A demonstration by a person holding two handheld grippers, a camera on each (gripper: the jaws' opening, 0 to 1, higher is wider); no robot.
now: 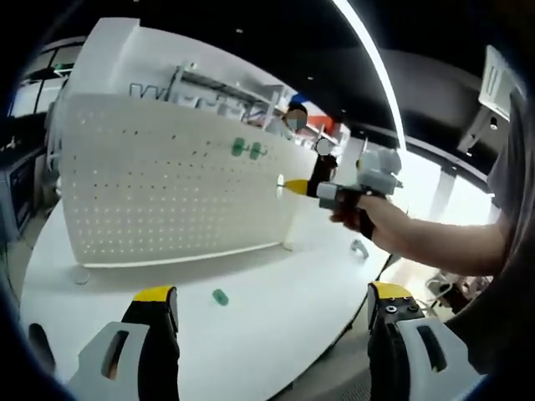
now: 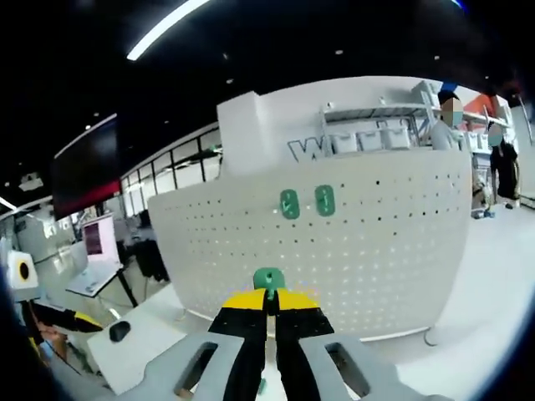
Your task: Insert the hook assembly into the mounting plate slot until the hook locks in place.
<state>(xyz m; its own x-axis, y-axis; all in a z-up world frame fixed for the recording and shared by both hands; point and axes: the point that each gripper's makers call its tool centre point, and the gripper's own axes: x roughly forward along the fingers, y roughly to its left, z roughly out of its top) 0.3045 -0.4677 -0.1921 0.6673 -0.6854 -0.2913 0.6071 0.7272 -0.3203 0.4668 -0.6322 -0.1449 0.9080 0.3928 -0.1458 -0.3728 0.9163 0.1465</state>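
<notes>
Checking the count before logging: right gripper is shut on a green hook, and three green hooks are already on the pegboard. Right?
Not quite. The right gripper is shut on a green hook, but the pegboard carries two green hooks, not three. The right gripper view shows them side by side near the board's top.

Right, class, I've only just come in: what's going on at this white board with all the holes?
A person works with two handheld grippers at a white perforated pegboard standing on a white table. The right gripper is shut on a small green plastic hook, held up toward the board. Two green hooks already sit on it. The left gripper hangs open above the table, where another small green piece lies.
</notes>
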